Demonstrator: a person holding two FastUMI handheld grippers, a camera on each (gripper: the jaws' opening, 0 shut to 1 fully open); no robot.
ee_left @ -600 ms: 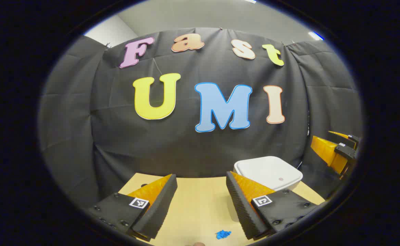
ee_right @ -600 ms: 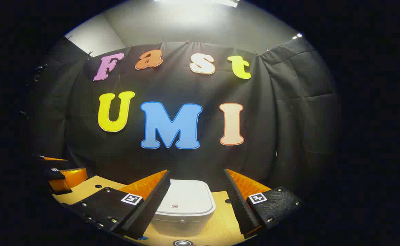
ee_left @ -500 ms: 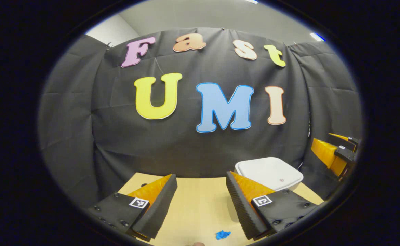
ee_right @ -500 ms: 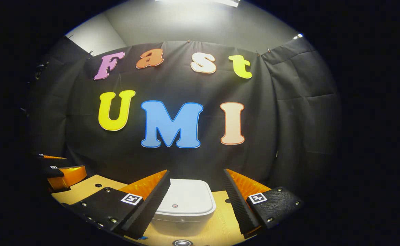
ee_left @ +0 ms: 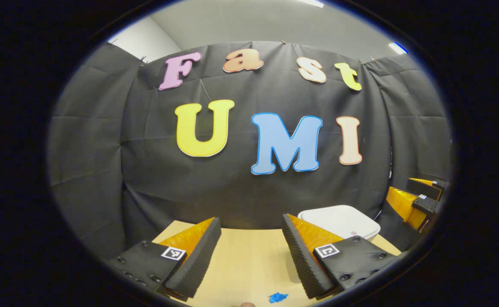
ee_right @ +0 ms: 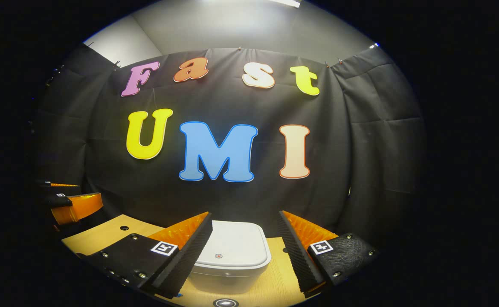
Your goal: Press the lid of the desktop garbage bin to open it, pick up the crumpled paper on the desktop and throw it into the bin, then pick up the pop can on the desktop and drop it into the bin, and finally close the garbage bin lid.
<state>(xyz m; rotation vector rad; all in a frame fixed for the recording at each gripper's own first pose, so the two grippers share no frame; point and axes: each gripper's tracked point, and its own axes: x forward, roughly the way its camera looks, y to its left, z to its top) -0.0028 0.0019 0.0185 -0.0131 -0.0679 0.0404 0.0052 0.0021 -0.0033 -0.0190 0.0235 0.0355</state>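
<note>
In the right gripper view the closed white plastic bin [ee_right: 231, 256] sits bottom centre, framed by the empty, spread right claw [ee_right: 245, 251], nearer than the open left claw [ee_left: 251, 256].

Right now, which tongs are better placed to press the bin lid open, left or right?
Right, probably. The right tongs are open with the closed white bin lid straight ahead between their fingers. From the left tongs, also open, the bin sits off to the side.
</note>
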